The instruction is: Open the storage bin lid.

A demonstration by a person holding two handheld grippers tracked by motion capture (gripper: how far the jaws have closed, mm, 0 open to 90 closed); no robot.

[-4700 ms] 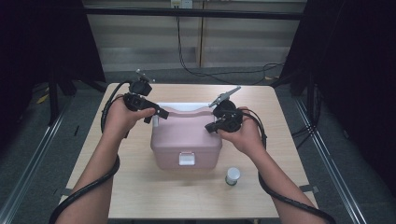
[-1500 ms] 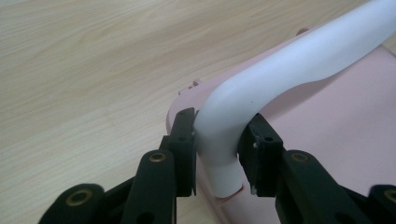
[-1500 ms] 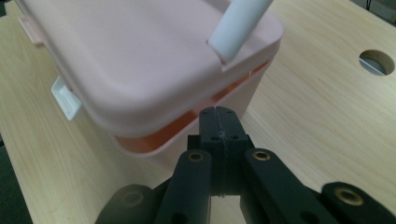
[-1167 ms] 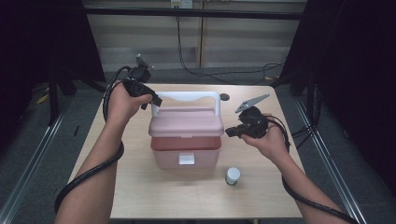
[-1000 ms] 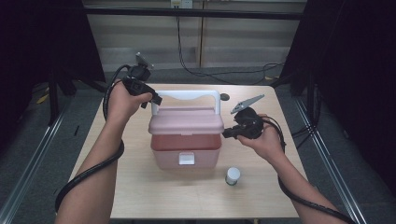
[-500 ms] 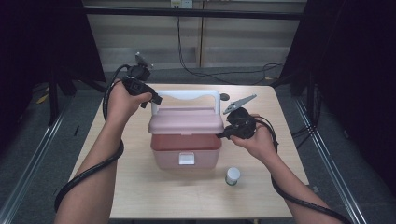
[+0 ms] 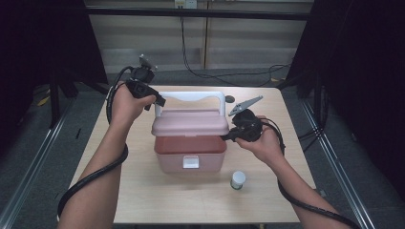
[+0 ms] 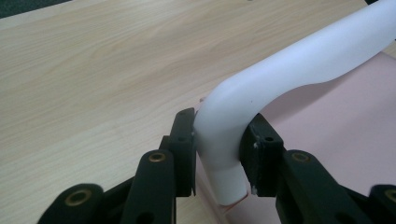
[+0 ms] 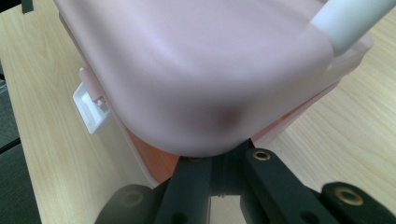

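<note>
Right claw (image 7: pixel 228 136) has closed in under the pink lid's (image 7: pixel 190 122) corner — clenched, empty. Left claw (image 8: pixel 217 149) grips the white handle (image 8: pixel 261 84); box (image 7: pixel 190 153) sits between both on the worktop (image 7: pixel 119 191).

The high view looks forward and down from above the person's side onto the pale wooden counter (image 7: pixel 143 200). The left gripper view rides on the left hand-held gripper (image 8: pixel 217 154), very close to the curved white plastic handle (image 8: pixel 280 79). The right gripper view rides on the right hand-held gripper (image 9: pixel 219 177), just under a corner of the pink plastic box lid (image 9: pixel 196 70). All three views share that lid, handle and counter.
</note>
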